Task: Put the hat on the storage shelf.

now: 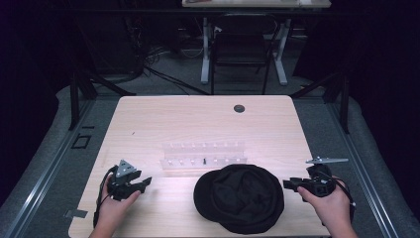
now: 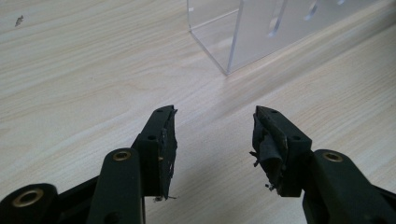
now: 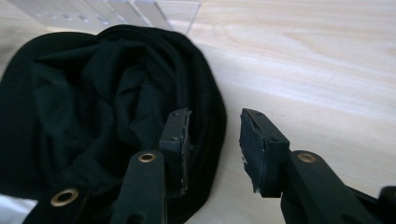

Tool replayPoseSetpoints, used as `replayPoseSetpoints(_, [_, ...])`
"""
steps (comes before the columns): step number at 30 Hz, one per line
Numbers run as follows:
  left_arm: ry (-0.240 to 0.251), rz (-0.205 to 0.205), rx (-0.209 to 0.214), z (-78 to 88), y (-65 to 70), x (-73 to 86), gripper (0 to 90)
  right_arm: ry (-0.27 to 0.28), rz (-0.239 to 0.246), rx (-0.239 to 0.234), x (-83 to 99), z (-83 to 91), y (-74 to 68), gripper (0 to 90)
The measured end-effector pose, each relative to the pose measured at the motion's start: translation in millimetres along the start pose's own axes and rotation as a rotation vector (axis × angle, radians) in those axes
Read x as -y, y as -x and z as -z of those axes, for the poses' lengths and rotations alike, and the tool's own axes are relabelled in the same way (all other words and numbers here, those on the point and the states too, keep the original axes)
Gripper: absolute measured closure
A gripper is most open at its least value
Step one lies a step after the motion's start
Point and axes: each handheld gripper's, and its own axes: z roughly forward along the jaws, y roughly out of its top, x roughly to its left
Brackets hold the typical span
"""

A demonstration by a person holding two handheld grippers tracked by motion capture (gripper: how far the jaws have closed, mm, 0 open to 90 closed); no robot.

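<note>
A black fabric hat [image 1: 239, 197] lies crumpled on the near edge of a light wooden table [image 1: 148, 119]. Just behind the hat sits a clear acrylic rack [image 1: 203, 154]. To the left of the hat, well apart from it, a hand [image 1: 115, 206] holds the left gripper [image 1: 147, 182], its 2 jaws spread and empty. Just right of the hat, the right gripper [image 1: 286, 184] points at its rim, jaws parted, holding nothing.

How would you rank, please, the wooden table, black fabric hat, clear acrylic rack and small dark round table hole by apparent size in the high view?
1. Light wooden table
2. Black fabric hat
3. Clear acrylic rack
4. Small dark round table hole
</note>
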Motion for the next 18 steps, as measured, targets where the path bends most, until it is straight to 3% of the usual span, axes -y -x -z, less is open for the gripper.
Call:
replayPoseSetpoints(6, [0.000,-0.004,-0.002,-0.1,0.9,-0.1,50.0,-0.070,-0.047,-0.075,-2.4,-4.3,-2.9,63.1])
replayPoseSetpoints(8, [-0.001,-0.004,-0.003,-0.2,0.8,-0.1,50.0,-0.078,-0.047,-0.074,-2.5,-6.2,-3.2,63.3])
replayPoseSetpoints(10, [-0.003,-0.004,-0.002,-0.2,0.6,0.1,50.2,-0.117,-0.032,-0.041,-2.5,-13.3,-3.1,64.7])
replayPoseSetpoints(15, [-0.004,-0.003,-0.002,-0.3,0.6,0.1,50.6,-0.151,-0.045,-0.033,-2.2,-22.7,-1.6,66.8])
replayPoseSetpoints(18, [-0.004,-0.004,-0.003,-1.3,1.2,0.2,50.7,-0.194,-0.045,-0.028,-3.7,-29.3,0.4,73.7])
